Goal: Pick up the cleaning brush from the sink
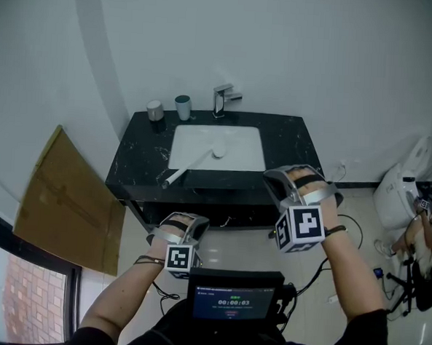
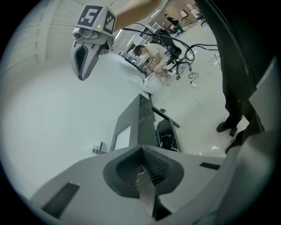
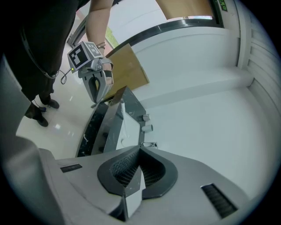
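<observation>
We hold both grippers out over the floor in front of the black marbled table (image 1: pixel 291 140), short of its front edge and well apart from the cleaning brush (image 1: pixel 194 164). The brush lies slantwise in the white sink (image 1: pixel 247 144), which is set into the middle of the table. Its head rests on the basin floor near the drain, and its white handle runs toward the table's front left corner, crossing the sink's front left rim and ending on the black top close to the front edge. The left gripper (image 1: pixel 184 220) hangs low before the left part of the front edge. In its own view the jaws are pressed together at the tips with nothing between them. The right gripper (image 1: pixel 274 177) sits higher in the head view, near the right part of the front edge. Its jaws are likewise closed tip to tip and empty. Each gripper is tilted on its side, so each one's view shows the table standing on end. A chrome tap (image 1: pixel 222 101) stands at the middle of the table's back edge. A grey cup (image 1: pixel 155 110) and a blue-grey cup (image 1: pixel 183 107) stand just beside each other at the back left corner. A sheet of cardboard (image 1: pixel 68 203) leans against the wall to the left of the table, and a small lit screen (image 1: pixel 231 300) sits close below our hands.
</observation>
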The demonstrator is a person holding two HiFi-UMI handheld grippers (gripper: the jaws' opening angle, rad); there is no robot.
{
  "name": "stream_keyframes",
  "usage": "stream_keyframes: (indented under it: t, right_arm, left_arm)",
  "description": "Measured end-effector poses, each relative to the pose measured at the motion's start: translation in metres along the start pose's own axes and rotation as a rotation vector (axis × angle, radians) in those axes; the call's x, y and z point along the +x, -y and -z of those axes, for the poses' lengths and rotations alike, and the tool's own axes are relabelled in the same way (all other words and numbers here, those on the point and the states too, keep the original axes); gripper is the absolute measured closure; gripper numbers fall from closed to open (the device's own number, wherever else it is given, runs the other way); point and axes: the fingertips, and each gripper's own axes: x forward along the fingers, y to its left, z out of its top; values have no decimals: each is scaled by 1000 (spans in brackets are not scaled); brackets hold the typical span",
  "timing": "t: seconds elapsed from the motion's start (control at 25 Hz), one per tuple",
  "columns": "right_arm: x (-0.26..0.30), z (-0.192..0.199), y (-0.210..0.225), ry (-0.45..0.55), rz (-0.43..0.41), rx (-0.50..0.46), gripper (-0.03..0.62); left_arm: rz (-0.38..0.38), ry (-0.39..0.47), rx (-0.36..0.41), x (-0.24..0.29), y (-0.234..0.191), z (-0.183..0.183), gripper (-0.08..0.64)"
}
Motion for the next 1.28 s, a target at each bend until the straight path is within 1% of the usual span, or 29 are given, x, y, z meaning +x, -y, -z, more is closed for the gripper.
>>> stream_keyframes:
  t: [0.2,0.32,0.6,0.76,0.84,0.92,1.04,1.12,1.2,1.28]
  right_arm:
    - [1,3,1,14,-15,4,586]
    - [4,3,6,24,-17,-10,586]
    - [38,-7,17,99,-10,-4,586]
    - [69,-16,27,141,-25,0,586]
    - [93,-26,37,149,-25,15,586]
    - [118,-43,49,151,-15,47,586]
    - [161,-71,73,134,11,108,586]
    - [195,-91,90,112,28,149,586]
    - [230,-112,102,90,40,220,586]
    - [262,-127,114,61,47,313,586]
  left_arm:
    - [0,-13,-4,0,0,0,541]
    - [-25,-32,-4,-3,-8,4,543]
    - [-83,-97,-49,-26,-28,24,541]
    - [-129,-141,-107,-38,-55,46,541]
    - [-156,-144,-151,-44,-76,66,543]
    - [-182,-139,-201,-49,-99,98,541]
    - [-223,-135,-266,-49,-134,167,541]
    - [-232,-114,-271,-49,-160,211,541]
    - [-233,-86,-279,-51,-188,254,541]
    - [-216,-43,-324,-52,-216,292,541]
